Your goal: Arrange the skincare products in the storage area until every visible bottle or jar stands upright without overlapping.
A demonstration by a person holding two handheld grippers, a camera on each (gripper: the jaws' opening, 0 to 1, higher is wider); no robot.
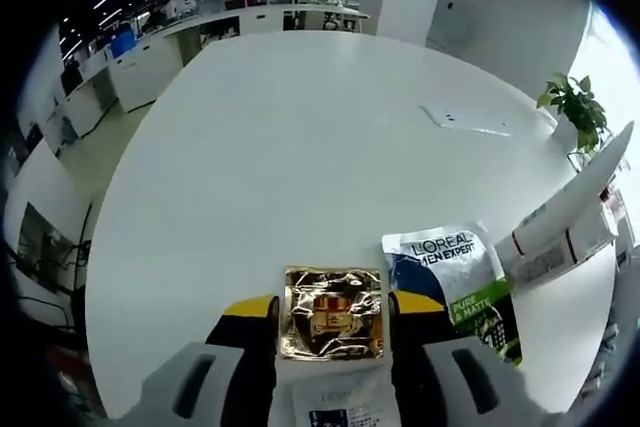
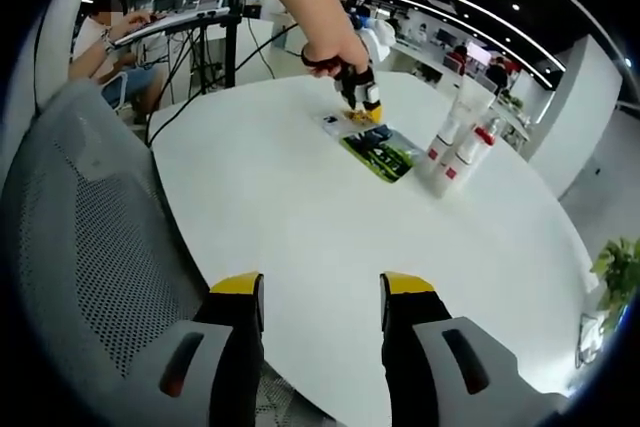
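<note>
Gold sachet (image 1: 332,313) between left gripper (image 1: 333,315) jaws, green sachet (image 1: 462,285) beside

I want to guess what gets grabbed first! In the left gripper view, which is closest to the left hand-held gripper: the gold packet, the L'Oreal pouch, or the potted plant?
1. Gold packet, between the left hand-held gripper's jaws.
2. L'Oreal pouch, just right.
3. Potted plant, far right table edge.

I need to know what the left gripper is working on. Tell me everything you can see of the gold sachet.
The gold sachet is a small, square, shiny foil packet, crinkled, with a red and gold print at its middle. It lies flat on the white table, between the left gripper jaws, whose yellow tips flank its two sides. A white sachet lies just under its near edge; the green L'Oreal Men Expert pouch lies beside it.
</note>
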